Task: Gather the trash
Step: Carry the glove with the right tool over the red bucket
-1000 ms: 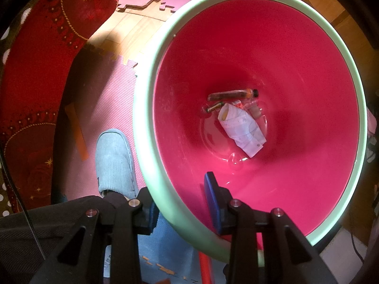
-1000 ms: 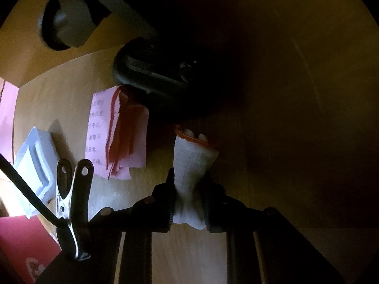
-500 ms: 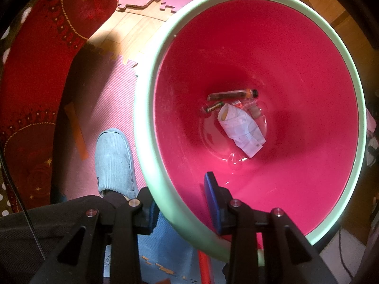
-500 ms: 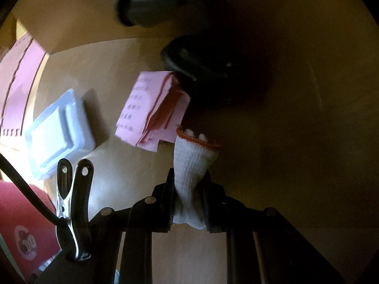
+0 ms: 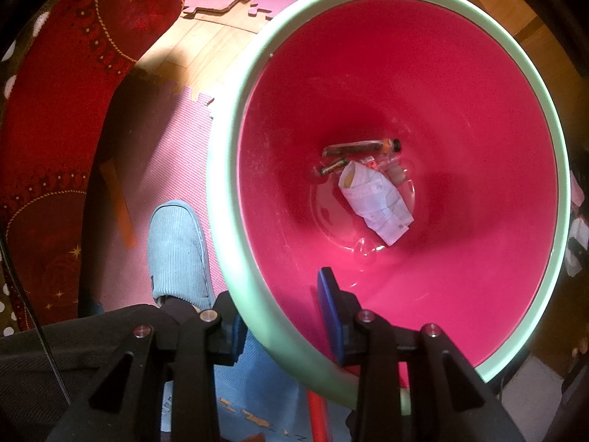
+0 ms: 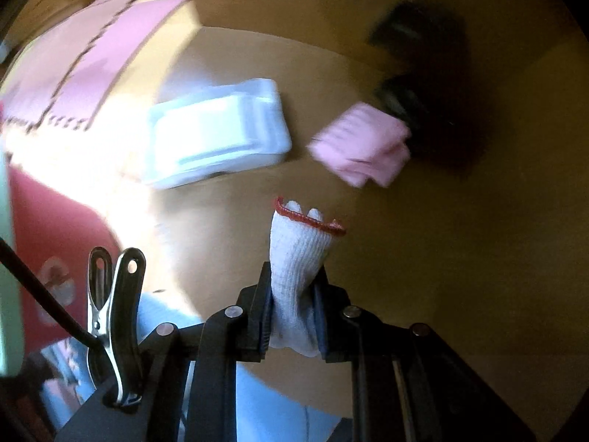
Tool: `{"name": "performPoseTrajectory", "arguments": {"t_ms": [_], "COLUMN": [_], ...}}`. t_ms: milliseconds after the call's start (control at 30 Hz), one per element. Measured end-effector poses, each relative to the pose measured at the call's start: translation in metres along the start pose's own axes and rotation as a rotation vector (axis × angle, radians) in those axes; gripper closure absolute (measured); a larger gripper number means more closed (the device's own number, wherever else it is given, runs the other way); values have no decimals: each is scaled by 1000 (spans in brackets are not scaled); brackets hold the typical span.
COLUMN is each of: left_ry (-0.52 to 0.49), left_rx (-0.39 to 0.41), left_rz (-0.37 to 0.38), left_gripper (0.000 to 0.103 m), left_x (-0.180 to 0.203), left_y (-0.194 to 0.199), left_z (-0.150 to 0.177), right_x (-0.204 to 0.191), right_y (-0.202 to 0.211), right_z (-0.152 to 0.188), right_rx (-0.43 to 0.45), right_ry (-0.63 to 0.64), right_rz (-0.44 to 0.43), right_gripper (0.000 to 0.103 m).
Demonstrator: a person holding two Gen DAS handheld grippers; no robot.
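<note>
The left gripper (image 5: 281, 322) grips the pale green rim of a round plastic bin with a deep pink inside (image 5: 235, 169), one of its fingers (image 5: 331, 309) inside the wall and the other outside, clamped tight on it. At the bottom of the bin lie a crumpled white paper wrapper (image 5: 375, 202), a slim brown glass vial with a dark cap (image 5: 362, 146) and other small scraps too small to tell apart. Beside the bin a grey corduroy slipper (image 5: 176, 254) stands on a pink foam puzzle mat (image 5: 165, 140). The right gripper (image 6: 294, 309) hangs over a tan wooden worktop (image 6: 460, 258), its fingers closed on a white knitted cotton glove with a red-trimmed cuff (image 6: 298, 250). On the blurred worktop beyond lie a white plastic tray (image 6: 217, 132) and, near it, a folded pink paper note (image 6: 364, 143) touching a dark object that cannot be made out
</note>
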State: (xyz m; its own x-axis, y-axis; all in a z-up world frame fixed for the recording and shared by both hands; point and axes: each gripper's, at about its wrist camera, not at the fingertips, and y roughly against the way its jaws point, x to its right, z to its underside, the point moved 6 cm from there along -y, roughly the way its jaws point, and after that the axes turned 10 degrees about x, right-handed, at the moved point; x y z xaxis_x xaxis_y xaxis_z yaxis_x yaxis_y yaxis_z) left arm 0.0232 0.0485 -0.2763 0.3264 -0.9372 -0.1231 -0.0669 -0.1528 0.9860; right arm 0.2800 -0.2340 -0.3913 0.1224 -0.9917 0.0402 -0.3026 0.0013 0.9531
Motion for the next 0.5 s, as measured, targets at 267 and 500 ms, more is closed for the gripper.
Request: {"name": "performPoseTrajectory", "arguments": {"t_ms": [267,500], "left_ry": [1,3], "left_rx": [-2,-1], "left_rz": [3,4], "left_gripper": [67,67], "left_x": [1,1], "left_y": [0,0], "left_z": [1,0], "right_x": [-82,-107], "right_y": [38,69], "right_z": [-7,-14], "right_rx": [41,67], "right_ry": [145,206], "right_rz": [-109,-165], "right_gripper": [83,83]}}
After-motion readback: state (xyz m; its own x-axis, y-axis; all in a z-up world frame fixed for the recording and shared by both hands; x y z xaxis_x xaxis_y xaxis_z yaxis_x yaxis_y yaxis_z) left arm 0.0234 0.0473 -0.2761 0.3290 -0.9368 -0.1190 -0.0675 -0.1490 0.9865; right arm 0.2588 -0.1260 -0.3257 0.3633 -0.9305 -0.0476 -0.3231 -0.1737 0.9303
